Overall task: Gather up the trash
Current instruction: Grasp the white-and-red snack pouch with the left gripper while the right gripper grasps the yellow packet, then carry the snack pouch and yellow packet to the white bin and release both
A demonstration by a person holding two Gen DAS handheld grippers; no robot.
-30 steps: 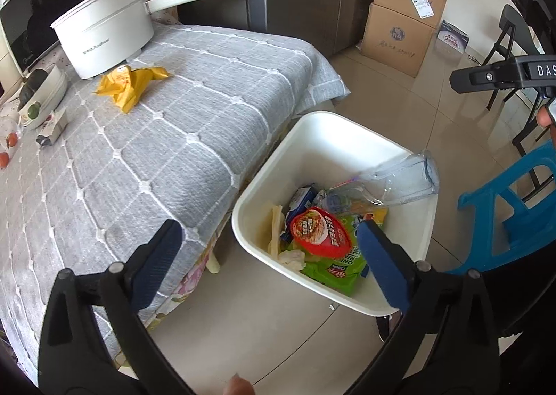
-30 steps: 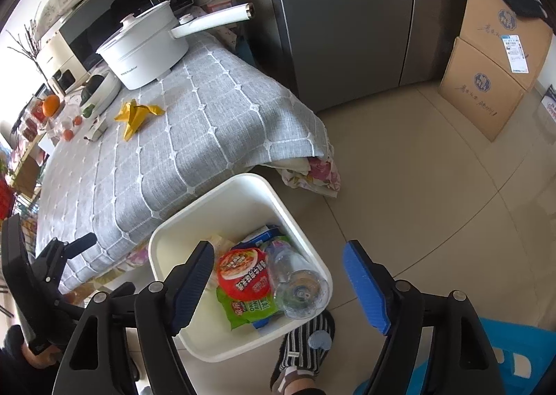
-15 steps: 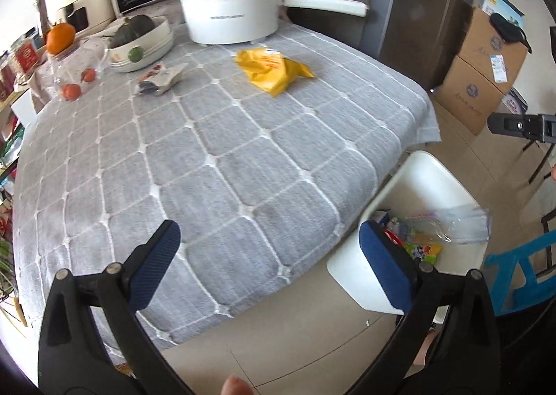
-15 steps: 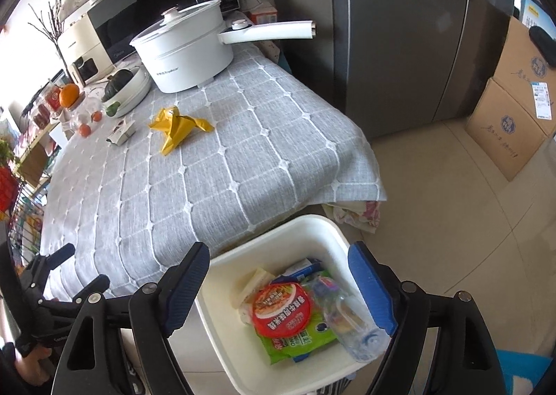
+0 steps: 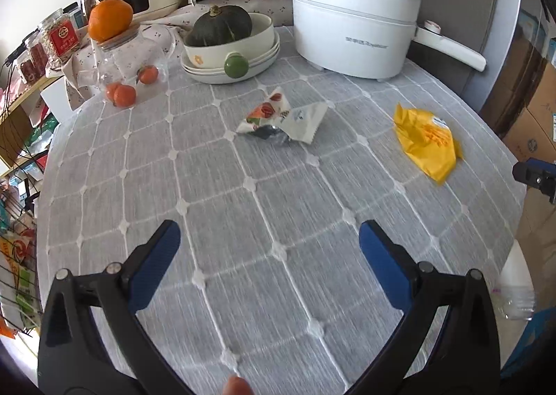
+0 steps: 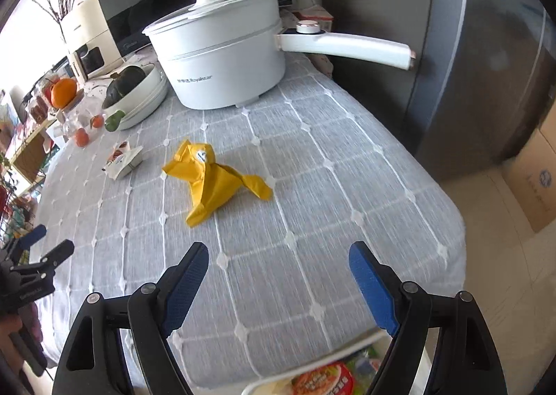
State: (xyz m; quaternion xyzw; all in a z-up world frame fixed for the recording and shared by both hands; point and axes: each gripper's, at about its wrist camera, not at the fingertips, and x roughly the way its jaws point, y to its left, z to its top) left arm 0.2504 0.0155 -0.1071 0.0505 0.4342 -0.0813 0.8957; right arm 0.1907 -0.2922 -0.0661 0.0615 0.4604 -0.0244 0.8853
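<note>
Both grippers empty over the table, two wrappers left to pick up

Going left to right: the left gripper hangs over the grey quilted tablecloth with its blue pads spread wide and nothing between them; ahead of it, well apart, lies the crumpled white printed wrapper, near the stacked bowls holding a dark squash. Further right sits the yellow wrapper, in front of the white electric pot, and the right gripper faces it, jaws likewise open and empty. The white bin, already holding packets, shows just below the table edge. The step in hand looks like reaching for the next piece; each gripper probably needs to advance, lower to the cloth, and pinch a raised fold.
</note>
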